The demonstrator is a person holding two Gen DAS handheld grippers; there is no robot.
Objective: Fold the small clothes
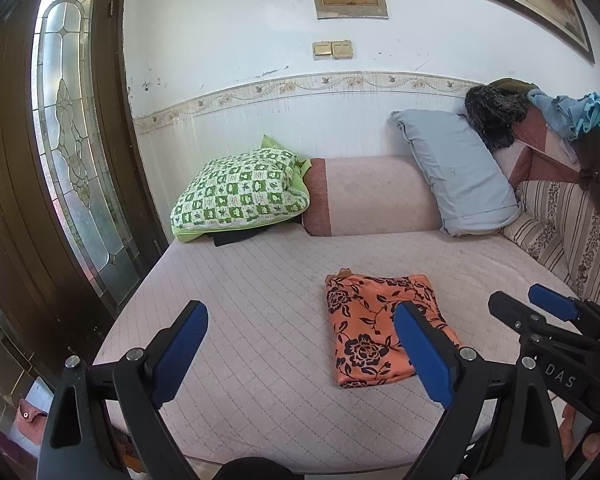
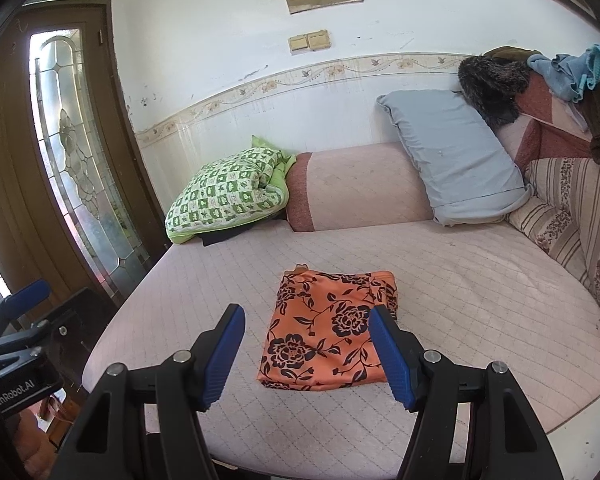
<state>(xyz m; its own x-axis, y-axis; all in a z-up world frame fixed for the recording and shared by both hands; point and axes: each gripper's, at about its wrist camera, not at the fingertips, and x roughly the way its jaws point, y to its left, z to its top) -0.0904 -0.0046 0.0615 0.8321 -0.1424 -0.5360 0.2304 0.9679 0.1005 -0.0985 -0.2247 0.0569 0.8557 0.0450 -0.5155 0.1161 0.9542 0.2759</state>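
Holding both tools above the near edge of the mattress [image 2: 480, 292], I have nothing in either one. My right gripper [image 2: 306, 354] has its blue pads spread wide with only air between them, and my left gripper [image 1: 300, 356] is spread wider still, also empty.

Just beyond the right gripper's tips lies the orange floral cloth [image 2: 326, 328], already a flat folded packet on the quilted mattress, well short of the pink bolster [image 2: 360, 186] against the wall. From the left gripper it sits off to the right, partly behind my right-hand pad.

What worries me is the top layer. The fabric looks thin and slick, so if I pinch only the upper ply at the near edge, I judge the packet would peel open and the fold would be lost. Dragging it across the quilt could bunch it too. A small tab sticks out at the far left corner [image 2: 300, 268], and the far right corner looks ruffled, so those layers may already sit loose.

Its long axis runs from me toward the bolster, leaning slightly right at the far end; the short edges face me and the bolster.
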